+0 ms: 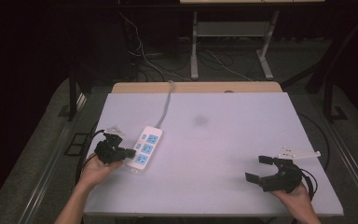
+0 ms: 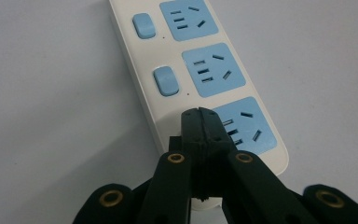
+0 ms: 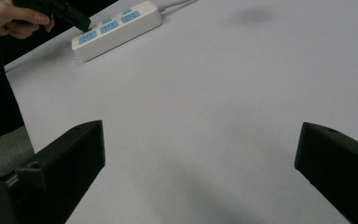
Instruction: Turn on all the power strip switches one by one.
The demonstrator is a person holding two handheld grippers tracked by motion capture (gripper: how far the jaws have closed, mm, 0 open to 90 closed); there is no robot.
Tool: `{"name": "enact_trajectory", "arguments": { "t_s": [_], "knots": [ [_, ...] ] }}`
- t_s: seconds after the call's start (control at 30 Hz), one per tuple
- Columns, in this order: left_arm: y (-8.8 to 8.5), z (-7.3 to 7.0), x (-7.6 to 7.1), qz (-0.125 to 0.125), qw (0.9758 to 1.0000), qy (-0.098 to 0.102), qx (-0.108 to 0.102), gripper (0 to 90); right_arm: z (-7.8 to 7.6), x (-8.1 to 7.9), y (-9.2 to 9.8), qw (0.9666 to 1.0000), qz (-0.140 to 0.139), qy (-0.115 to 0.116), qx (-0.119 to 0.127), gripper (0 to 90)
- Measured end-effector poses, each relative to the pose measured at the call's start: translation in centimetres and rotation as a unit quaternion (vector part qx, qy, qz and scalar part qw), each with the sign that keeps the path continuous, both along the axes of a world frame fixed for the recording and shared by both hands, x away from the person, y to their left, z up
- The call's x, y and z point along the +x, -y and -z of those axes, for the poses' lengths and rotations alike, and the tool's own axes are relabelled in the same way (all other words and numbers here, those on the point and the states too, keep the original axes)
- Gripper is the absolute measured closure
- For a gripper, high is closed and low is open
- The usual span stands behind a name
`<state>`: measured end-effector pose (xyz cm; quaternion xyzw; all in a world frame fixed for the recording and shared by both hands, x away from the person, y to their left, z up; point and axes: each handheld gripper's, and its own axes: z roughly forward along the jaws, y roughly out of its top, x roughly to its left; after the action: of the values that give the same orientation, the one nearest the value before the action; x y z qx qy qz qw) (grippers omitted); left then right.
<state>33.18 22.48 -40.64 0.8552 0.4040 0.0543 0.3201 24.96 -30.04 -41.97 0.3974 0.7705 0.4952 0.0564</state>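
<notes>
At the near left part of a white table [image 1: 223, 140], a person's left hand [image 1: 92, 171] holds the left gripper [image 1: 129, 152] with its two black jaws pressed flat together, nothing between them, the tip resting on — or just above — the near end of a white power strip [image 1: 145, 147]. In the left gripper view the closed tip [image 2: 199, 116] sits beside the nearest blue socket [image 2: 244, 126], at the spot where the row of blue switches [image 2: 165, 80] would run on; whether it actually touches the casing cannot be told. The strip lies slantwise near the table's left edge, its grey cord [image 1: 165, 105] trailing away toward the far edge. Well apart, at the near right corner, the right hand [image 1: 298, 198] holds the right gripper [image 1: 258, 169] with its jaws spread wide over bare tabletop — in the right gripper view the two black fingers [image 3: 70, 163] stand far apart with only the white surface between them, and the power strip [image 3: 116, 30] shows far off at the upper left, with the left hand [image 3: 11, 18] beside it.
</notes>
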Motion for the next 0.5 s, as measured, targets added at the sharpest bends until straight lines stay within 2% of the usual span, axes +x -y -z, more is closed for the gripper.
{"name": "enact_trajectory", "arguments": {
  "t_s": [0.13,0.5],
  "knots": [
    [-0.1,-0.3,0.1,-0.001,1.0,0.0,-0.007,89.9,0.0,0.0,0.0,1.0,0.0,0.0,0.0,1.5],
    [0.2,-1.8,0.8,0.009,0.9999,0.007,-0.001,89.9,0.0,0.0,0.0,1.0,0.0,0.0,-0.001,1.5]
  ]
}}
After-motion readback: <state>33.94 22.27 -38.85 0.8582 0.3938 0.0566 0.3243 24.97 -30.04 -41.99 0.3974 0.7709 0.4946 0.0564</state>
